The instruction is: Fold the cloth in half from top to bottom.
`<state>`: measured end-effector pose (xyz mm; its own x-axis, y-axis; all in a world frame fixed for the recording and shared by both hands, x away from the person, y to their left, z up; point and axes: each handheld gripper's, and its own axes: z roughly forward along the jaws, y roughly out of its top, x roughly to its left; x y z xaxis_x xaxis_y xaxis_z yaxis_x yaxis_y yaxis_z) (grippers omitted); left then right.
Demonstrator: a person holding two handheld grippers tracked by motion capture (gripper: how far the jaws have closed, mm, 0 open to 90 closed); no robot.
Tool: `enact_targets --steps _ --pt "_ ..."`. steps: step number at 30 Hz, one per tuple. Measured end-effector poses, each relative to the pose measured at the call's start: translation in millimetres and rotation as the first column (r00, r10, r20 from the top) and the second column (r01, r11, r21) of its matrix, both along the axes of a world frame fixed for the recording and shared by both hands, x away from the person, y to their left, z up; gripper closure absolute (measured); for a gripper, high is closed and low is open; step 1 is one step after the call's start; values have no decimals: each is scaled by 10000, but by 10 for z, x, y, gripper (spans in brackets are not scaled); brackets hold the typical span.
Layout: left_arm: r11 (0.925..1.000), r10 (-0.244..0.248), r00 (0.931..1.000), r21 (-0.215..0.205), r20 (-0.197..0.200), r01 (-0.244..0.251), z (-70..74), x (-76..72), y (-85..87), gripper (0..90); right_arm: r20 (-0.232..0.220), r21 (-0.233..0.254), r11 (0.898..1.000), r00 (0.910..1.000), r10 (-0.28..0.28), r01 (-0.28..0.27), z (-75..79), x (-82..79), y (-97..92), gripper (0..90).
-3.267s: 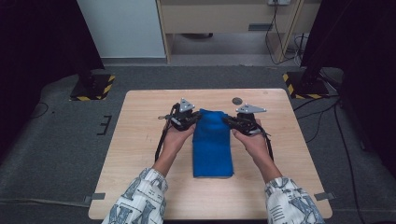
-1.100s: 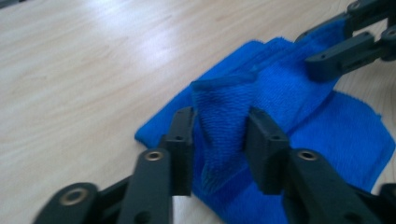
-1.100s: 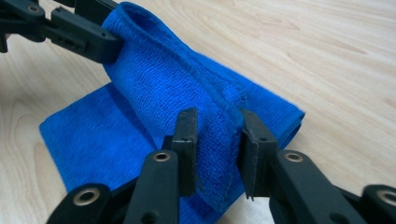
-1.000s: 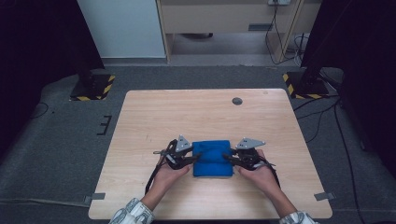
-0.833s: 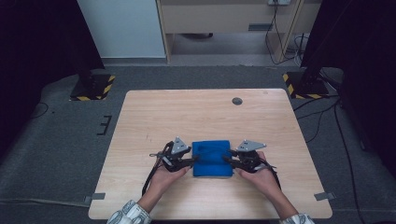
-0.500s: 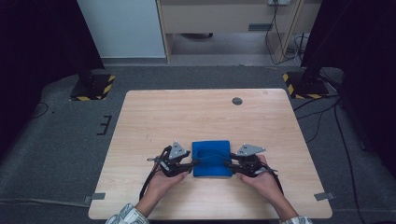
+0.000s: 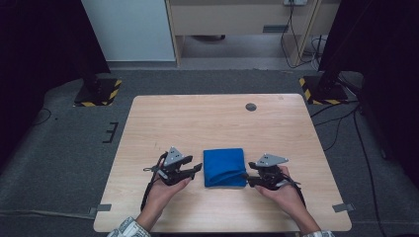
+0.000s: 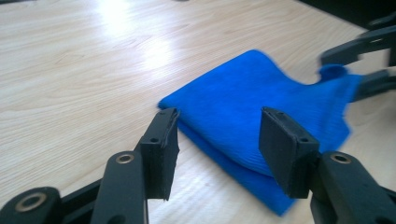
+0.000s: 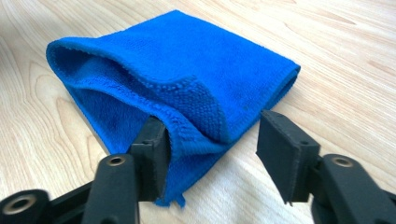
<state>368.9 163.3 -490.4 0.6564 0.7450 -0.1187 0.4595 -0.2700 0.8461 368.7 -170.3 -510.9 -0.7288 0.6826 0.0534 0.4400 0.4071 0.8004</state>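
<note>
A blue cloth [image 7: 225, 167] lies folded on the wooden table [image 7: 197, 123], near its front edge. My left gripper [image 7: 197, 170] is open just off the cloth's left edge; in the left gripper view the jaws [image 8: 217, 140] have just been opening, and the cloth [image 8: 261, 107] lies beyond them, not pinched. My right gripper [image 7: 248, 178] is at the cloth's right front corner. Its jaws [image 9: 212, 144] have just been opening too. A loose corner of the cloth [image 9: 187, 70] lies between them against one pad, while the other pad stands clear.
A small dark round insert [image 7: 251, 106] sits in the table near its far edge. Black stands on yellow-and-black striped bases [image 7: 99, 93] [image 7: 323, 89] flank the table on the floor. A cabinet with cables stands behind.
The long cloth was folded in half toward the front. Over the last second both grippers opened and let go of it. The left gripper drew away to the left.
</note>
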Motion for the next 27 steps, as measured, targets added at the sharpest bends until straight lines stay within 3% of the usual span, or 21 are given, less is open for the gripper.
enact_targets --steps 7,13,16,21,27 --pt "9986 -301 9995 439 -66 304 -110 39 -179 451 -3 -471 9989 10000 7 -8 -7 -64 35 354" --pt "9928 -712 9967 940 -400 747 -227 18 -313 437 77 -281 9996 10000 16 -14 53 -116 8 308" --pt "9917 -674 9972 1079 -326 706 -235 16 -319 437 77 -82 9999 9999 -86 87 91 -121 -45 287" --pt "9890 -714 9961 1262 -522 775 -291 30 -311 424 116 -84 9988 9987 -491 492 87 -83 -82 239" --pt "9911 -606 9980 1180 -180 623 -235 33 -285 330 209 -228 9958 9959 -881 886 40 -11 -85 163"
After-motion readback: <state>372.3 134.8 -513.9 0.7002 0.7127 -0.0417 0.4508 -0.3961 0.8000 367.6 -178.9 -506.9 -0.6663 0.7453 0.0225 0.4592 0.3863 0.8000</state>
